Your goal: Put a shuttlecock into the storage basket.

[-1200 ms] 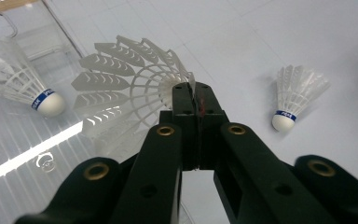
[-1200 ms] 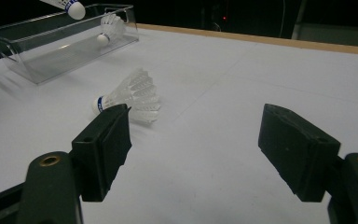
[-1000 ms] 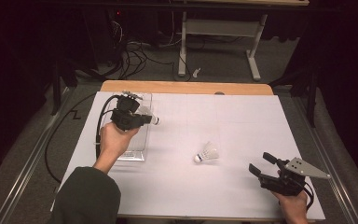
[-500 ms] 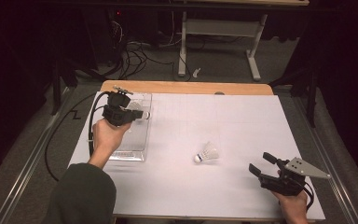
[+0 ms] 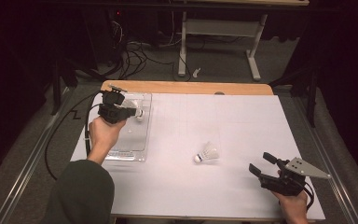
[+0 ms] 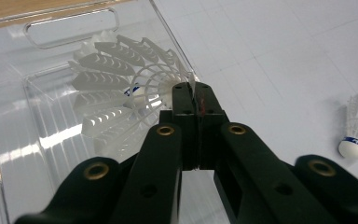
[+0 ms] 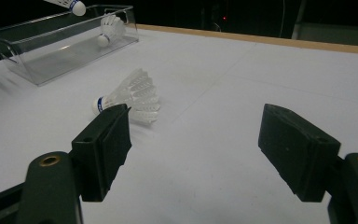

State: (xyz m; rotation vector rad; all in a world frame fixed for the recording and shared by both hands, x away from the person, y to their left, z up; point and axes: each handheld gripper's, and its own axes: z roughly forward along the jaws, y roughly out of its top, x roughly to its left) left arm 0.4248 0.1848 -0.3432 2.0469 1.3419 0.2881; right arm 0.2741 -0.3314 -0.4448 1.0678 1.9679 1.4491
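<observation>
We hold one shuttlecock (image 6: 121,88) with the left gripper (image 6: 193,93), above the clear plastic tray (image 5: 142,140) at the left side of the table. The jaws are pressed together on the thin edge of the feather skirt, so the grip is only a small pinch. Another shuttlecock (image 7: 109,28) lies already inside the tray. The right gripper (image 5: 263,164) waits near the front right corner with its jaws spread wide and nothing between them. A third shuttlecock (image 5: 207,153) lies on its side on the table between the tray and this gripper.

What can go wrong, in our opinion: the pinched feather may bend or slip, and the shuttlecock may fall outside the tray if we let go too near the wall. It can also land on the one inside and bounce. The tray is light, so a touch from the gripper can push it.

The table (image 5: 242,116) has a white cover with a faint grid, and a wooden edge shows at the far side. The room around is dark, with grey carpet, many cables and a white table frame (image 5: 219,28) behind.
</observation>
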